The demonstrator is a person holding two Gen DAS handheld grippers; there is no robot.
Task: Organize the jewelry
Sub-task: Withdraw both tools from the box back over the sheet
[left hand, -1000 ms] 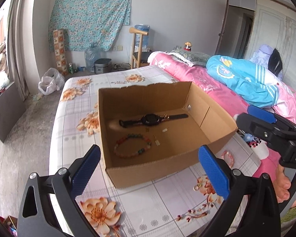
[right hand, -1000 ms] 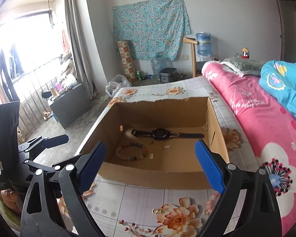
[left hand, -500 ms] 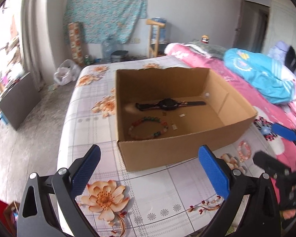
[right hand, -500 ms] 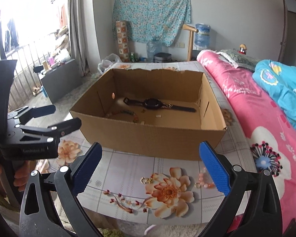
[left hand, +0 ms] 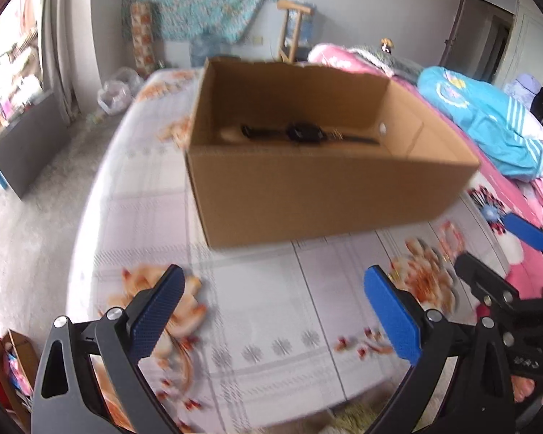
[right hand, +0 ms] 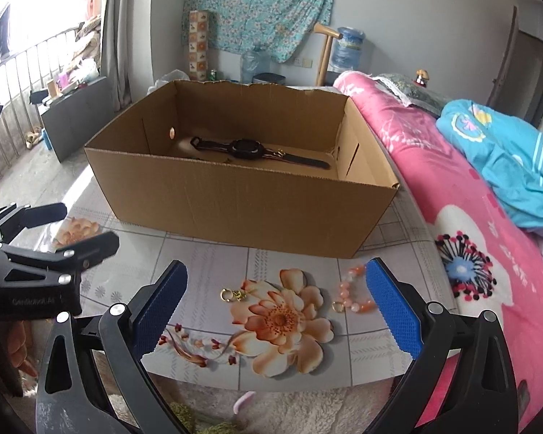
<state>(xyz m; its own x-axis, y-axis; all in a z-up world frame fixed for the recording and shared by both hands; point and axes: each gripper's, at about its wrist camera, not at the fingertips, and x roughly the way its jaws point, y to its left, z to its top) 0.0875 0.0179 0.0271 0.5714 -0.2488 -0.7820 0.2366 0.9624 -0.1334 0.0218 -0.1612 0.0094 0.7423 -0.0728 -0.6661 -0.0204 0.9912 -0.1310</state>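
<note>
Both hand-held grippers had sunk from above the cardboard box to the flowered bedsheet in front of it, so that the box's near wall now hid most of its floor. The right gripper, whose jaws had just been opening, stood wide with nothing between the pads; it hung over the strip of sheet between the box and the bed's near edge. The left gripper was likewise spread wide and empty, farther toward the bed's left edge, in a blurred view.

The descent suggested that the pieces already in the box were done with and that the loose ones outside came next.

Counted in the right wrist view: one black watch lay stretched along the box's far wall, with a small gold piece touching its strap. On the sheet lay one pink bead bracelet, just inside the right pad and near the box's front right corner; one small gold ring beside it; and one gold clasp or charm, nearer the left pad. That made three pieces still outside. Whatever else sat on the box floor was hidden behind the near wall.

The bracelet, being closest to the open jaws, looked the likeliest next pick, though thin rings on soft cloth may prove hard to pinch.
</note>
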